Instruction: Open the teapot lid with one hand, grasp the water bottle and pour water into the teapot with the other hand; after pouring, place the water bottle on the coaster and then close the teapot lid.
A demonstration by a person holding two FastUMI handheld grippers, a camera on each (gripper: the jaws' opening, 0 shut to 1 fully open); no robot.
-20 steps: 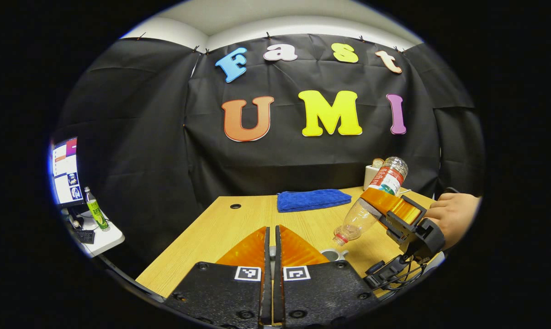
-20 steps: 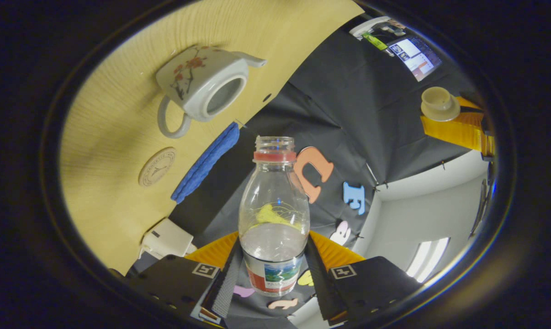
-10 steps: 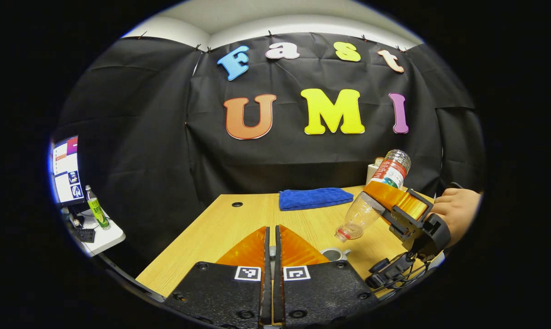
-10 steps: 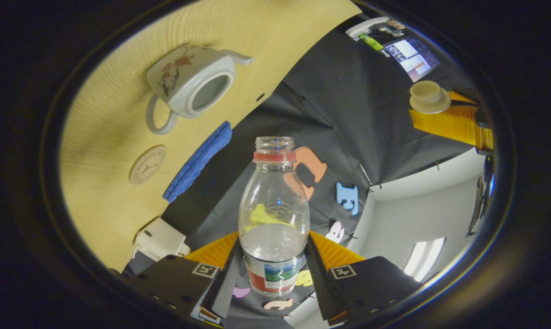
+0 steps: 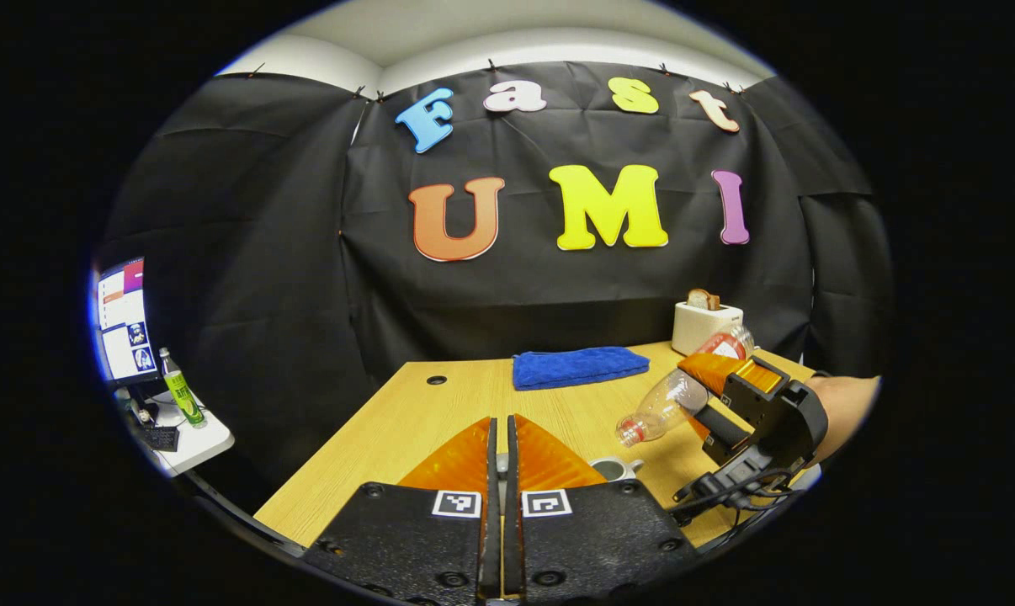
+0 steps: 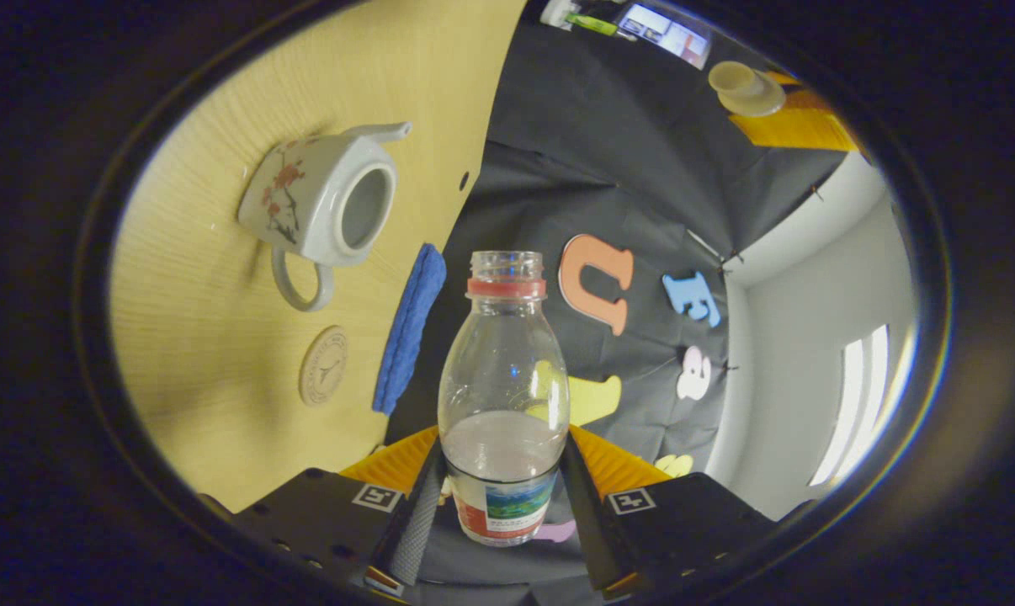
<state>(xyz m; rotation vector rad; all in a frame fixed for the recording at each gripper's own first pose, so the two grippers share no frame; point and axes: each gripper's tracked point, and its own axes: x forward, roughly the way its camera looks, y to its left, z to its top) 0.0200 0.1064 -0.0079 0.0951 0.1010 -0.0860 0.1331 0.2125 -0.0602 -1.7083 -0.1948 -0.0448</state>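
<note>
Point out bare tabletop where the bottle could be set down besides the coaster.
Free wood lies between the teapot and the table's near edge, and between the blue cloth and the cable hole. It is tight around the coaster, with handle above and cloth beside.

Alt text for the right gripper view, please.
The right gripper grips an uncapped water bottle. Beyond it, on the wooden table, sit a lidless white teapot, a round coaster and a blue cloth.
</note>
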